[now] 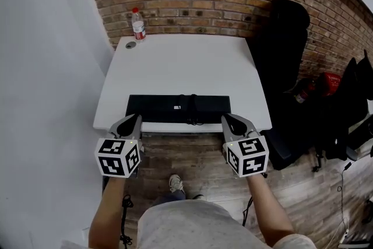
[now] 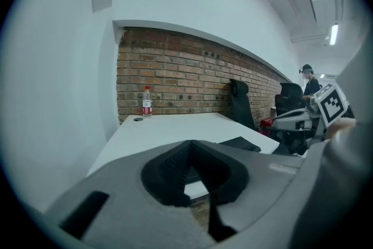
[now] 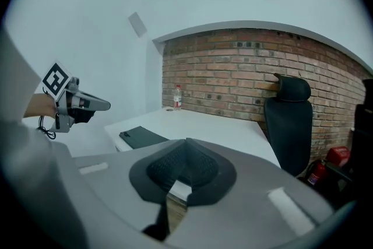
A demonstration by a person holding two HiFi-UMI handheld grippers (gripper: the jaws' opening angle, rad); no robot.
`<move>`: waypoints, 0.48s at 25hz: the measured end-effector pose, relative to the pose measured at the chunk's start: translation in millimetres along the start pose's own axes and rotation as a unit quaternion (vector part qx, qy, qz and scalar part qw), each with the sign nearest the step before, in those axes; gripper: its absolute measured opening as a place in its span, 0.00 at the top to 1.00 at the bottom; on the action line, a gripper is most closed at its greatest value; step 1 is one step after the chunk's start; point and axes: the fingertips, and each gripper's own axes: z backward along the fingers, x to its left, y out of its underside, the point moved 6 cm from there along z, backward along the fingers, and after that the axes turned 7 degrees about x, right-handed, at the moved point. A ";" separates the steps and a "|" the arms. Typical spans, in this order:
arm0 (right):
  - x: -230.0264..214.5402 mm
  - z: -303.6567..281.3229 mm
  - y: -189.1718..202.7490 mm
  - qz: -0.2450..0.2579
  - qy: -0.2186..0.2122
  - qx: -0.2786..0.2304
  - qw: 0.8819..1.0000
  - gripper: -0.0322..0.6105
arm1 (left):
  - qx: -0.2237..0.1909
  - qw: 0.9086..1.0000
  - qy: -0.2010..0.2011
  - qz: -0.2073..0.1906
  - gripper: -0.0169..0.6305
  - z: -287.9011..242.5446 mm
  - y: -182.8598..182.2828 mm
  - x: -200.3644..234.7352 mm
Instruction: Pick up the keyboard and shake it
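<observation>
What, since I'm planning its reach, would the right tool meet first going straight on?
Probably the white table just right of the keyboard; the right tool tilts down toward it. Depth is unclear.

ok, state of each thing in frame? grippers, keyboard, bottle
left gripper: shut, nothing between the jaws.
right gripper: shut, nothing between the jaws.
keyboard: lying flat near the table's front edge, not held.
bottle: upright, capped, back left corner.
</observation>
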 end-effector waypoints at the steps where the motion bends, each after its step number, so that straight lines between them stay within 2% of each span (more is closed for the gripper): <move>1: -0.4 1.4 -0.7 -0.003 -0.002 -0.003 1.000 0.94 | -0.001 1.000 -0.005 0.006 0.99 1.2 0.1 0.5; 5: -1.4 6.5 -0.1 -0.007 -0.008 -0.006 1.000 0.94 | -0.009 1.000 -0.005 0.025 0.99 4.0 0.4 -2.5; 12: -3.2 10.1 2.9 -0.011 -0.019 -0.007 1.000 0.94 | -0.013 1.000 -0.009 0.008 0.99 5.4 -6.4 -13.0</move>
